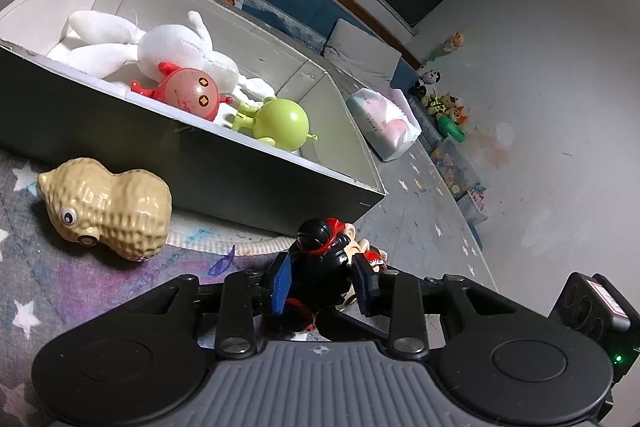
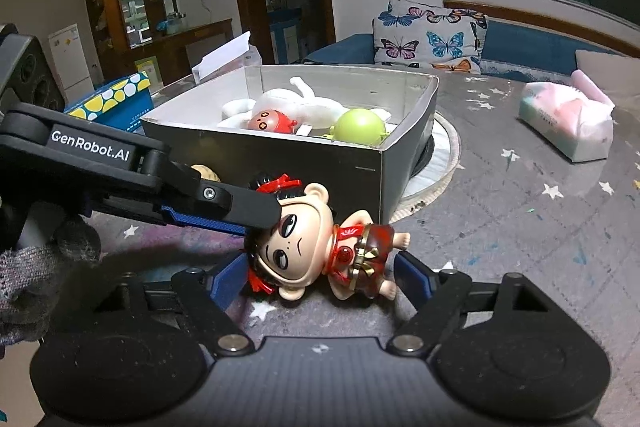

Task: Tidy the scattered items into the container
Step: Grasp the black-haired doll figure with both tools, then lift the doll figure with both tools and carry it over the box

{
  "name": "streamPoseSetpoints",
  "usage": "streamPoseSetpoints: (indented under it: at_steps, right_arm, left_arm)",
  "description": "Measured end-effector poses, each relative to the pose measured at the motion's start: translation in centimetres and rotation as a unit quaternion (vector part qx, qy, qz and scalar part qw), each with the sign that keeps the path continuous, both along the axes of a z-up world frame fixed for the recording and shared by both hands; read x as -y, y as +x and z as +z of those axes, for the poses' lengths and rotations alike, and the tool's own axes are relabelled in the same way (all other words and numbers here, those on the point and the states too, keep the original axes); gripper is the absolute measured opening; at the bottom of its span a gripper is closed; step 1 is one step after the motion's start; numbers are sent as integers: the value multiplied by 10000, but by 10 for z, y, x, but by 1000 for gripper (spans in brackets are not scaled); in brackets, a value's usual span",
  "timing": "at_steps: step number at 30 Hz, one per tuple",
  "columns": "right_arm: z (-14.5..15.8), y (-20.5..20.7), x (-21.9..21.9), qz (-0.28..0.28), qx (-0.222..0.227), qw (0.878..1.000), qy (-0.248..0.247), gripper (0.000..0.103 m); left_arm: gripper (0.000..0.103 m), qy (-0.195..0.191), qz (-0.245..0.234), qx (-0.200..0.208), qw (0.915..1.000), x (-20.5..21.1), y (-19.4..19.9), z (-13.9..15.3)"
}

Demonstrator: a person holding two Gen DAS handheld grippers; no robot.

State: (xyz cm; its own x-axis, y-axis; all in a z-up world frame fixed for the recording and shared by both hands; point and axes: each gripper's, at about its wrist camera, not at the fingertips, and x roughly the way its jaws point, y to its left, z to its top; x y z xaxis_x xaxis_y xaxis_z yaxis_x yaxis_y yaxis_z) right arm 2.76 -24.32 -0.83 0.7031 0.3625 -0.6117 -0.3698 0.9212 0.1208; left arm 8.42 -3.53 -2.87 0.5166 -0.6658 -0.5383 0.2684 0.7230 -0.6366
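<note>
A doll figure (image 2: 320, 247) with black hair, red bows and a red outfit lies on the mat in front of the box. My left gripper (image 1: 322, 281) is shut on the doll's head (image 1: 320, 251); its arm shows in the right wrist view (image 2: 224, 205). My right gripper (image 2: 320, 275) is open, with its fingers on either side of the doll. The grey open box (image 2: 280, 155) holds a white plush (image 1: 160, 47), a red round toy (image 1: 188, 91) and a green round toy (image 1: 280, 123). A tan peanut toy (image 1: 108, 203) lies on the mat beside the box.
A wrapped tissue pack (image 2: 568, 123) lies on the mat to the right. A butterfly cushion (image 2: 432, 35) leans behind the box. A blue patterned box (image 2: 116, 99) stands to the left. Small toys (image 1: 444, 107) line the wall.
</note>
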Motion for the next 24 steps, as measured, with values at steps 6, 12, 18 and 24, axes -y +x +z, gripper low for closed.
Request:
streamPoseSetpoints:
  at_steps: [6, 12, 18, 24]
  right_arm:
    - [1, 5, -3, -111, 5, 9999, 66, 85]
    - [0, 5, -7, -180, 54, 9998, 3, 85]
    - [-1, 5, -3, -208, 4, 9998, 63, 82]
    - [-1, 3, -3, -112, -94, 9999, 27, 86]
  left_arm:
    - [39, -121, 87, -246, 9996, -3, 8, -3]
    - [39, -199, 105, -184, 9996, -5, 7, -7]
    - [39, -187, 82, -190, 9996, -5, 5, -6]
    - [39, -249, 89, -401, 9988, -4, -2, -7]
